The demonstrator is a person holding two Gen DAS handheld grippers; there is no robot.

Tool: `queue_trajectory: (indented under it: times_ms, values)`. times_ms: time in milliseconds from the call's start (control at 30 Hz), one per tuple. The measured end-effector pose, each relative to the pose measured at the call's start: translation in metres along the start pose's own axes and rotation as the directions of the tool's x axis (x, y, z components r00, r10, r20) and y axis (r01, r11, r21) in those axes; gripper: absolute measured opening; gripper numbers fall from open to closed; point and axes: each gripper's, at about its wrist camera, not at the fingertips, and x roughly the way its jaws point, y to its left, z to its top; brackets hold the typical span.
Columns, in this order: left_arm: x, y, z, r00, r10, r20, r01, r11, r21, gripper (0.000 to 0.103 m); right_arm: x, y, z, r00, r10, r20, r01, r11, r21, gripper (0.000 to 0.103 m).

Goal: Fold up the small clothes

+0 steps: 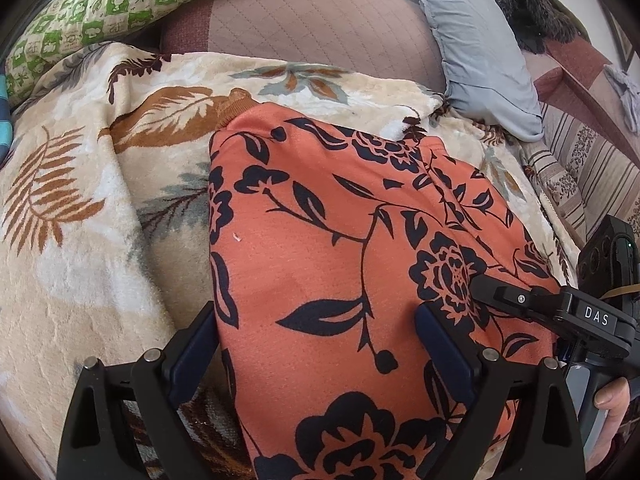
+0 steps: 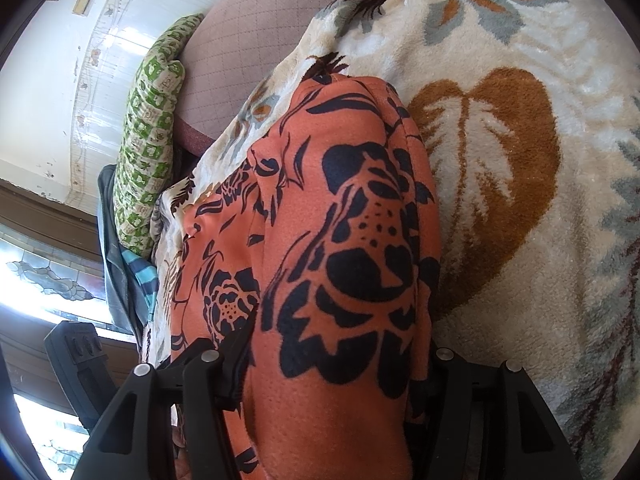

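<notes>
With the left gripper [image 1: 316, 344] spread open over the orange floral garment [image 1: 340, 220] and the right gripper [image 2: 336, 364] straddling a fold, unclear whether pinching, press flat, edges aligned

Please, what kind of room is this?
Probably a bedroom or living room at home: a plush leaf-patterned blanket covers a bed or sofa, with a green patterned pillow and a grey-blue pillow behind.

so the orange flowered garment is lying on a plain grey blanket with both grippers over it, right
Not quite. The blanket under the orange flowered garment is cream with brown and grey leaves, not plain grey, as the left wrist view shows. The left gripper and right gripper are indeed over the garment.
</notes>
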Motion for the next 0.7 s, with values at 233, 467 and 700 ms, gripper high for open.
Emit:
queue_trajectory:
  times_ms: [233,467,700]
  values:
    - [-0.001,-0.003,0.0,1.0,0.01,0.006,-0.01,1.0,0.015,0.096,0.002,0.006,-0.001,1.0,-0.019,0.005,0.019,0.999,-0.025,0.063]
    - [-0.002,-0.005,0.0,1.0,0.014,0.013,-0.014,1.0,0.028,0.095,0.004,0.012,-0.002,0.999,-0.049,0.016,0.05,0.997,-0.057,0.063]
    - [-0.003,-0.006,-0.001,1.0,0.018,0.018,-0.018,0.999,0.035,0.093,0.004,0.015,-0.002,0.997,-0.068,0.025,0.07,0.994,-0.083,0.063]
